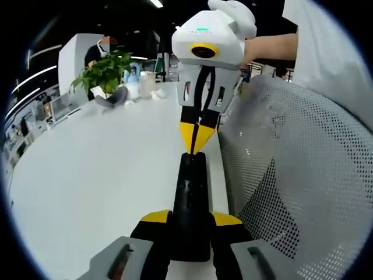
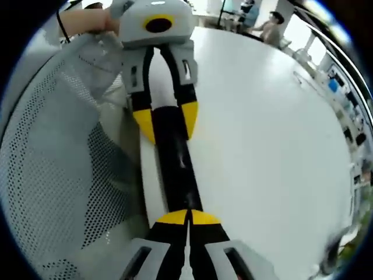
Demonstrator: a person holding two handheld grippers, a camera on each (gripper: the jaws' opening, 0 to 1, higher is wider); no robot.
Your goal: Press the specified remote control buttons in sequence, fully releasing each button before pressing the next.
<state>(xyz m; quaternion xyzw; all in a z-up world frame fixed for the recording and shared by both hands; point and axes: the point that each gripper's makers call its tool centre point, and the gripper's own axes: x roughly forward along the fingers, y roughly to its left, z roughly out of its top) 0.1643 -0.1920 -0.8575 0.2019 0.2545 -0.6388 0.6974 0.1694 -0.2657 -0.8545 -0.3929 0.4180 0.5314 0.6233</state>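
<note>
A long black remote control [image 1: 192, 204] lies along the white table's edge, and my left gripper [image 1: 191, 218] is shut on its near end, one yellow-tipped jaw on each side. My right gripper [image 1: 195, 139] comes down from the far side, jaws shut together, with its yellow tips touching the remote's far end. In the right gripper view the same remote [image 2: 178, 163] runs away from my shut right gripper [image 2: 187, 217], whose tips rest on its near end. My left gripper [image 2: 166, 119] clamps its far end. The buttons are too dark to make out.
A grey mesh chair back [image 1: 303, 175] [image 2: 52, 163] stands close beside the table edge [image 1: 224, 175]. A potted plant [image 1: 105, 70] and some cups [image 1: 145, 84] sit at the table's far end. The wide white tabletop [image 2: 262, 146] spreads to the other side. A person's forearm [image 1: 271, 46] holds the right gripper.
</note>
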